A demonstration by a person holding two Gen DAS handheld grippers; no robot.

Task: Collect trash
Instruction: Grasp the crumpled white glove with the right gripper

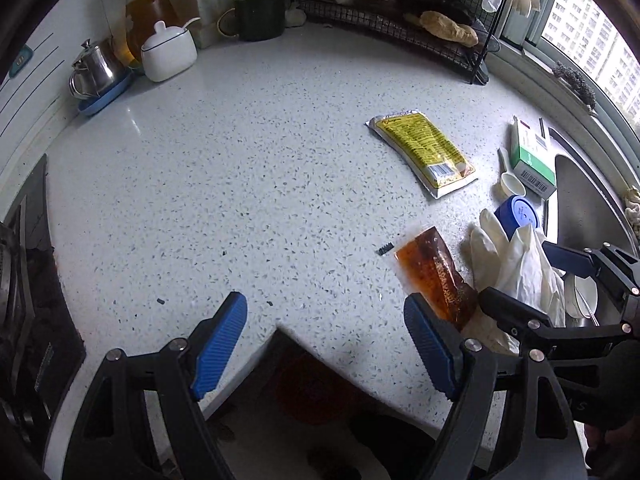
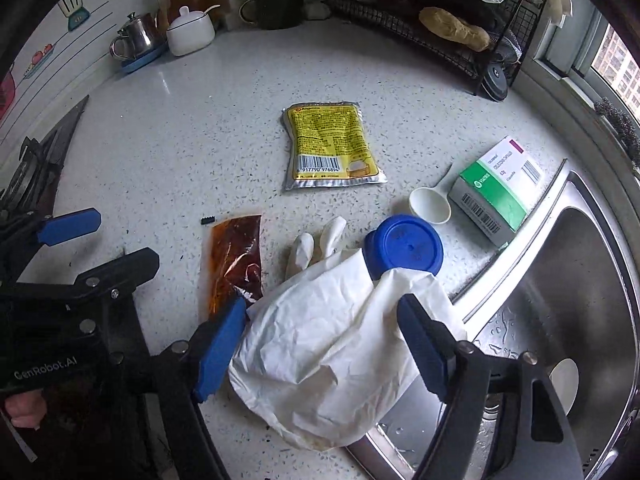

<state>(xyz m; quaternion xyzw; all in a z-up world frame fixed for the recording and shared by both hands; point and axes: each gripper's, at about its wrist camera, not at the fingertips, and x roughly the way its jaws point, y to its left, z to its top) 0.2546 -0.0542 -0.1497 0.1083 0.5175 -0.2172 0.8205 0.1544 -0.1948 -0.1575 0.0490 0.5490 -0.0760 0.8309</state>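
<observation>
Right wrist: hand-held gripper (image 2: 320,344) astride glove (image 2: 320,356)

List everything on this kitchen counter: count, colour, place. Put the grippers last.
yellow sachet: one, yellow and silver, mid-counter
sauce packet: one, red-brown, lying flat left of the glove
glove: one, white, crumpled at the sink edge, draped against the blue lid
blue lid: one, blue, in front of the scoop
scoop: one, white, beside the box
box: one, green and white, by the sink
sink: one, steel, right
sugar pot: one, white, back left
steel jug: one, silver, on a blue tray
utensil mug: one, dark, back centre
wire rack: one, black, back right
left gripper: open, over the counter edge
right gripper: open, straddling the glove
</observation>
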